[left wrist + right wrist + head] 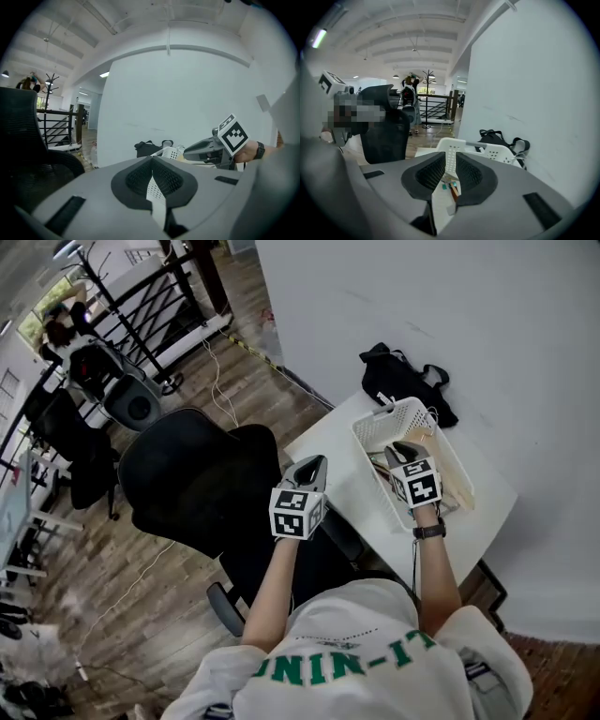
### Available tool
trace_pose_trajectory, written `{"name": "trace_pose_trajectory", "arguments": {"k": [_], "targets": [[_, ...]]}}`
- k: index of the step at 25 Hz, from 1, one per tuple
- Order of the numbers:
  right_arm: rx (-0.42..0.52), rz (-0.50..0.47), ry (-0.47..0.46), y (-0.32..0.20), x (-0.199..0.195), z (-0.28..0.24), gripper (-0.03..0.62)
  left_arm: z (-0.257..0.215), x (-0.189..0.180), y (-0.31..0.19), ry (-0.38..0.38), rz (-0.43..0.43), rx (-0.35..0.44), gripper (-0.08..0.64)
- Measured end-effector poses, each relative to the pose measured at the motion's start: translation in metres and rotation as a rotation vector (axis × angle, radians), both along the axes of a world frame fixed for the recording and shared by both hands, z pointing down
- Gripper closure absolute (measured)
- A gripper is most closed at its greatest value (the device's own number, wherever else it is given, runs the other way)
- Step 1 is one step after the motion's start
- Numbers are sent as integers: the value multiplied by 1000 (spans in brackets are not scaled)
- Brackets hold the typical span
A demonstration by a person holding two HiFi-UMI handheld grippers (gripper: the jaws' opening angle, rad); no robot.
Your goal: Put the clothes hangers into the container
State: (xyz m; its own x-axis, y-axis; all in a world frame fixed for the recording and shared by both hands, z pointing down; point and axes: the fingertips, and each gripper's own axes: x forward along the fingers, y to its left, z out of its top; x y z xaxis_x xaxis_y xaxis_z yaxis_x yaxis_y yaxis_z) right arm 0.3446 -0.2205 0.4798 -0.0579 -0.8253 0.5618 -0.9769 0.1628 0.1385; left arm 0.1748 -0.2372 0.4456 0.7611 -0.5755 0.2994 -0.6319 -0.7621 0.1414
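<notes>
Hangers [457, 479]: lying in the basket [375, 432] on the table [339, 434]. Right gripper [401, 454] above them, jaws slightly apart, empty; left gripper [314, 465] pressed shut, empty, at the table's edge. Could snag a hook or the rim, dragging the basket askew.
</notes>
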Motion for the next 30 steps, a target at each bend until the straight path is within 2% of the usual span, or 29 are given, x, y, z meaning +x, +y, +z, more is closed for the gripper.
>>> {"name": "trace_pose_trajectory", "arguments": {"k": [4,6,9,14,16,19,25,30], "targets": [[48,-118,-79,-28,-73,-6,509,-3,-61,-16,10,-120,8,546],[122,-164,-177,-41,-113,-19,563,-9,-96,-22,25,-189,19,546],[196,-257,-284,-58,-174,-35,575,-16,-151,-30,26,-313,42,546],[238,-423,-302,-67,-269,-52,575,-27,-240,-24,0,-502,82,546],[284,-476,-308,-67,-297,-65,577,-34,-267,-20,-1,-568,112,546],[337,-512,-286,-65,-327,-78,578,-48,-300,-9,11,-658,159,546],[330,-585,-324,-49,-364,-82,578,-76,-330,14,-1,-770,278,546],[358,-603,-325,-34,-372,-94,578,-76,-331,25,35,-780,270,546]]}}
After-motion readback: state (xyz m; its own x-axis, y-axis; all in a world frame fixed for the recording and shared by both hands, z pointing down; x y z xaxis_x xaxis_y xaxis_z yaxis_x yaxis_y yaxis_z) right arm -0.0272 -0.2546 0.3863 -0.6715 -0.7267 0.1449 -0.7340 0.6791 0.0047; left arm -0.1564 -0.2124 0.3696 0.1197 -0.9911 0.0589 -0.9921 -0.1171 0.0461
